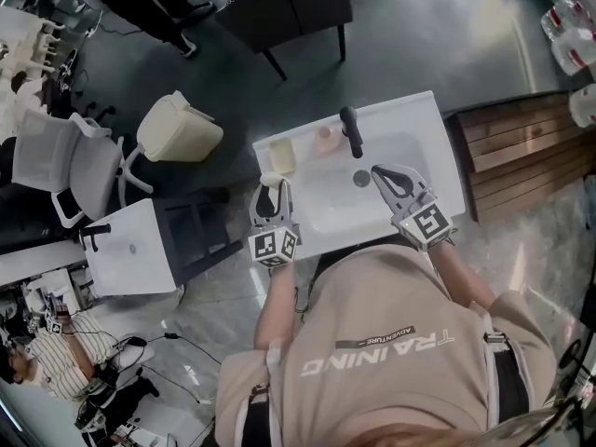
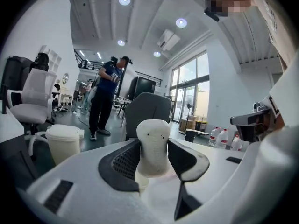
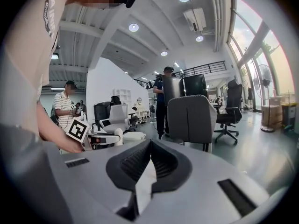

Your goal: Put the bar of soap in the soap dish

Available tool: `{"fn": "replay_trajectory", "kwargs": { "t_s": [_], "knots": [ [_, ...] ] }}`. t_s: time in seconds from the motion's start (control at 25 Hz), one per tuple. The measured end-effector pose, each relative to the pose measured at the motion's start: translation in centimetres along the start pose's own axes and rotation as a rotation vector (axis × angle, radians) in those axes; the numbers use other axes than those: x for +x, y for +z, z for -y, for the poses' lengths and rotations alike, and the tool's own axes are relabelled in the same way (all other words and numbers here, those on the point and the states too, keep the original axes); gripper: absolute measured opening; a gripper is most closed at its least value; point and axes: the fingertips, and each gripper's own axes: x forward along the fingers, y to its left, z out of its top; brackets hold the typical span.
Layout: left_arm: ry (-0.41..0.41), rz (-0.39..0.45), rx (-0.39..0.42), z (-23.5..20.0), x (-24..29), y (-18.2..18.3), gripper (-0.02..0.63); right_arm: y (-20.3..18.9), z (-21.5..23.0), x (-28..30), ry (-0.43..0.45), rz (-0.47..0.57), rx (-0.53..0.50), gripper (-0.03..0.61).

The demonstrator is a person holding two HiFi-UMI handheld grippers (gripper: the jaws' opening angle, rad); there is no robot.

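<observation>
My left gripper [image 1: 272, 189] is shut on a cream bar of soap [image 1: 271, 179], held at the left rim of the white sink [image 1: 424, 128]. In the left gripper view the soap [image 2: 153, 146] stands upright between the dark pads [image 2: 122, 164], above the left gripper [image 2: 154, 164]. A cream square soap dish [image 1: 282, 155] lies on the counter just beyond the soap, with a small pink item [image 1: 326, 138] beside it. My right gripper [image 1: 384, 176] hovers over the basin's right side, jaws closed on nothing. In its own view, the right gripper [image 3: 150, 148] has its pads pressed together.
A black faucet [image 1: 352, 130] stands behind the basin; the drain [image 1: 361, 178] lies between the grippers. A cream waste bin [image 1: 177, 127], white office chair [image 1: 65, 161] and white cabinet [image 1: 130, 245] stand left. A wooden bench [image 1: 521, 152] is right. People stand in the background.
</observation>
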Motion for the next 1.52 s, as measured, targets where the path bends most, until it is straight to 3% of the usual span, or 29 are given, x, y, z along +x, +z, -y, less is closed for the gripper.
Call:
{"fn": "replay_trajectory", "kwargs": {
  "t_s": [0.52,0.92,1.52],
  "knots": [
    [-0.019,-0.147,-0.027,-3.9,5.4,-7.0,0.179,-0.8,0.9,0.3,-0.097,-0.070,-0.014,0.012],
    [-0.030,-0.229,-0.055,-5.2,7.7,-9.7,0.179,-1.4,1.5,1.0,-0.122,-0.104,0.002,0.012],
    [0.069,-0.436,-0.092,-6.6,11.6,-11.8,0.179,-1.6,3.9,2.0,-0.145,-0.101,0.032,0.012]
  ]
}}
